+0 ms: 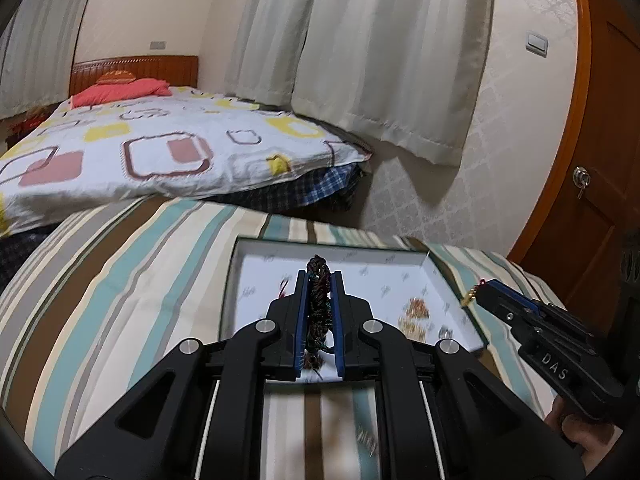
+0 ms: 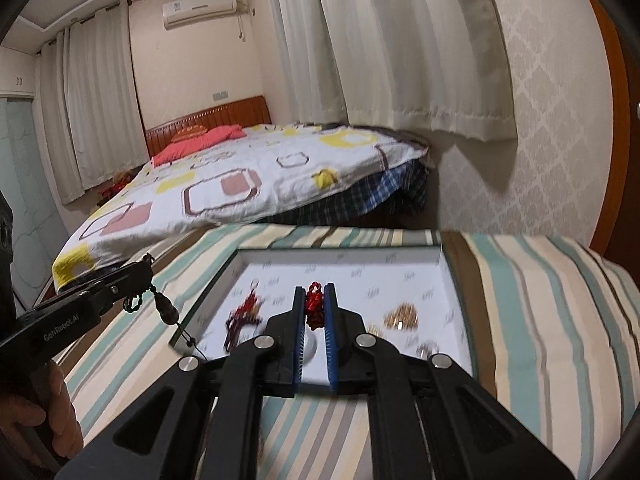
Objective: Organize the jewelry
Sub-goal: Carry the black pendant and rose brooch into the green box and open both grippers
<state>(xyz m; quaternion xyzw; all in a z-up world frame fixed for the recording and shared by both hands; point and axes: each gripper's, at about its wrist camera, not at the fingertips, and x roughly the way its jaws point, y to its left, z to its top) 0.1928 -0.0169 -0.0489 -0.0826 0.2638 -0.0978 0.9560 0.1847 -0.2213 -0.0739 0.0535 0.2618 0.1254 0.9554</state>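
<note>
A shallow white box [image 1: 256, 256] [image 2: 436, 260] lies on a striped cloth. My left gripper [image 1: 319, 280] is shut on a dark beaded string [image 1: 318, 308] and holds it over the box; in the right wrist view [image 2: 140, 272] its dark bead pendant [image 2: 166, 308] hangs beside the box's left edge. My right gripper [image 2: 315, 292] is shut on a red bead ornament [image 2: 314, 306] above the box; in the left wrist view [image 1: 482, 292] a gold end [image 1: 469, 296] sticks out. Inside lie a red tassel piece [image 2: 244, 314] and a gold chain heap [image 2: 402, 316] [image 1: 416, 312].
The striped cloth [image 1: 120, 300] [image 2: 540, 320] covers the surface under the box. A bed with a patterned quilt [image 1: 152, 148] stands behind, curtains [image 1: 380, 60] and a wooden door [image 1: 600, 160] to the right. A small silver piece [image 2: 426, 348] lies near the gold heap.
</note>
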